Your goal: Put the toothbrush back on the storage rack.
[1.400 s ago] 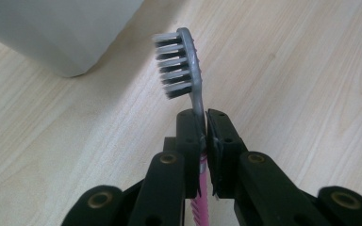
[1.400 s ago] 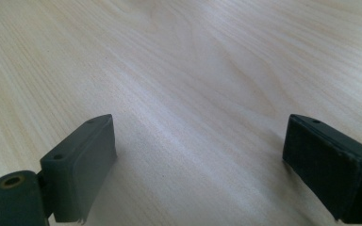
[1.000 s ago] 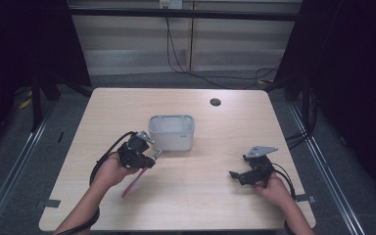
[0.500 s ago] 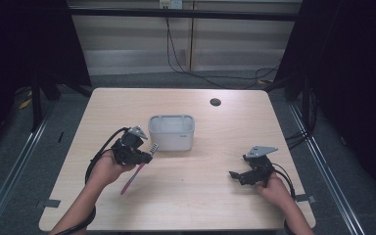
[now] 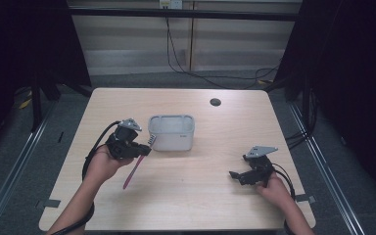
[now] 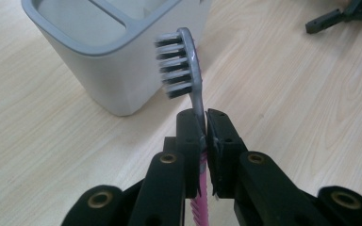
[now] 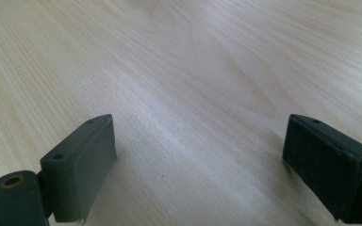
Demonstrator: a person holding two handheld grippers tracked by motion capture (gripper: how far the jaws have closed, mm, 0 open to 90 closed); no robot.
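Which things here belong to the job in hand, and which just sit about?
In the job:
- toothbrush, clamped in the left gripper
- grey holder beside it

Idle or lying about:
- right gripper, open, resting on the table
- dark round spot at the table's far edge

Pink-handled toothbrush (image 6: 192, 70) with grey head, pale grey holder (image 5: 172, 132), light wood-grain table (image 5: 200, 196), black tools

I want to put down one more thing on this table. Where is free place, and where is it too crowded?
Free: the wood between the grey holder and the right gripper, and the far strip behind the holder. Crowded: the left gripper, shut on the toothbrush, sits close beside the holder.
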